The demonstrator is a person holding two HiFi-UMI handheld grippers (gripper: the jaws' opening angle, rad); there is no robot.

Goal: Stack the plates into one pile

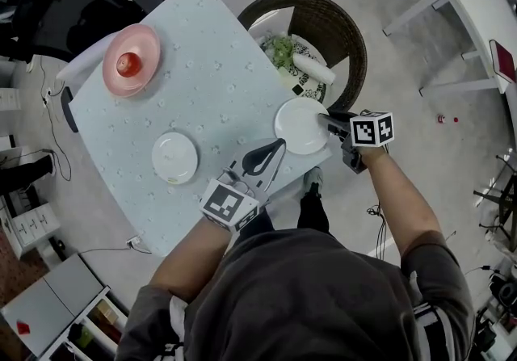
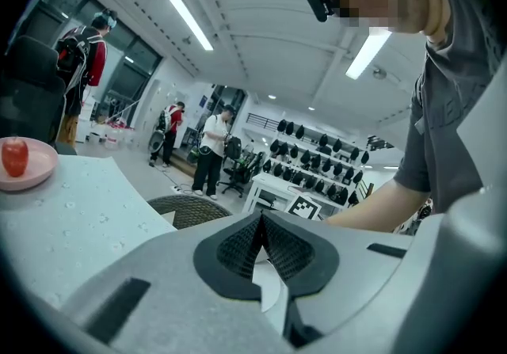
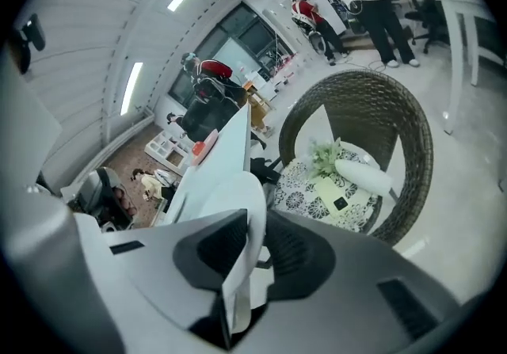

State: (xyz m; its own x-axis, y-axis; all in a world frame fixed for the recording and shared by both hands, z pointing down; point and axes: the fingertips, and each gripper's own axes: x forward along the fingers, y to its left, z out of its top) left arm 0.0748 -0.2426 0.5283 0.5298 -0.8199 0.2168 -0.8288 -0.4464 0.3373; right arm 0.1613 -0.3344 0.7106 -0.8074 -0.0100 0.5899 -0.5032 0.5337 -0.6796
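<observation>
One pink plate (image 1: pixel 146 45) holds a red fruit (image 1: pixel 128 65) — probably an apple.

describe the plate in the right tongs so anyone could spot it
On the pale blue table, look to the edge beside the wicker chair. The white plate there, unlike the other white plate and the pink plate, has its rim in the right tongs.

The table (image 1: pixel 210 44) is speckled pale blue. The upper-left plate (image 1: pixel 147 48) is pink, its apple (image 1: pixel 124 65) red. The centre plate (image 1: pixel 174 157) and right plate (image 1: pixel 300 126) are white; the chair (image 1: pixel 323 12) is dark brown.
</observation>
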